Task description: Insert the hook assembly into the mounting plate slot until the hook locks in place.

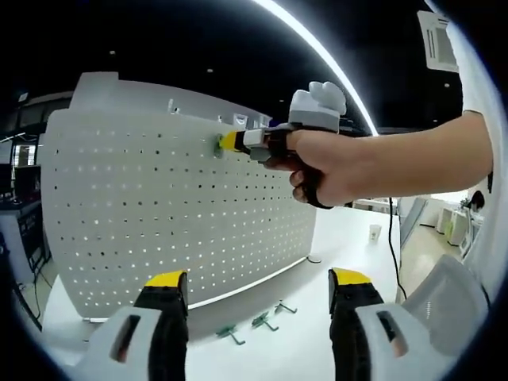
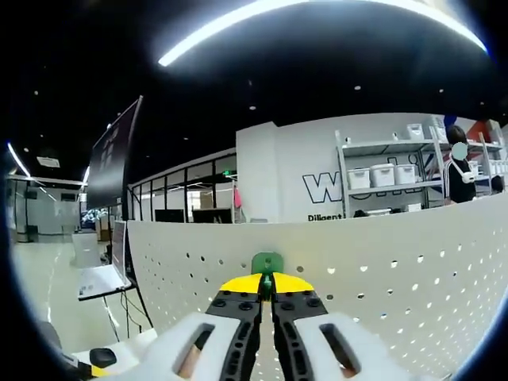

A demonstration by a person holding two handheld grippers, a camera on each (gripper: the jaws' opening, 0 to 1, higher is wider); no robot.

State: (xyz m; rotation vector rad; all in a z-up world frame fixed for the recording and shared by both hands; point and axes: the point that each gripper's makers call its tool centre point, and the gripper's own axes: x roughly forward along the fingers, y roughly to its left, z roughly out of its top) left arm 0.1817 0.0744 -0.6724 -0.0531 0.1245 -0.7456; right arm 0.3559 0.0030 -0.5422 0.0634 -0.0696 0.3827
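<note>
1. The green hook (image 2: 267, 263) sits against the face of the white pegboard (image 2: 381, 278), near its upper edge; in your right gripper view it lies at the centre, just beyond the yellow jaw tips.
2. Your right gripper (image 2: 267, 287) has its jaws pressed together on the hook, which stands up at 12 o'clock from the tips.
3. In your left gripper view the same hook (image 1: 219, 145) shows as a small green piece at the pegboard (image 1: 159, 214), at 9 o'clock from the right gripper (image 1: 232, 141), with your hand (image 1: 321, 167) wrapped around the gripper's handle at 3 o'clock from it.
4. Your left gripper (image 1: 258, 290) hangs back from the board with its jaws spread wide and nothing between them.
5. Three more green hooks (image 1: 258, 321) lie loose on the white table (image 1: 349, 238) at the foot of the pegboard, at 12 o'clock between the left jaws.
6. A small white cup (image 1: 375, 232) stands on the table at 3 o'clock from the board, well apart from it.
7. Beyond the board's top edge in your right gripper view, shelves with white bins (image 2: 382, 176) stand at 2 o'clock, and a laptop (image 2: 103, 274) rests on a desk at 9 o'clock.
</note>
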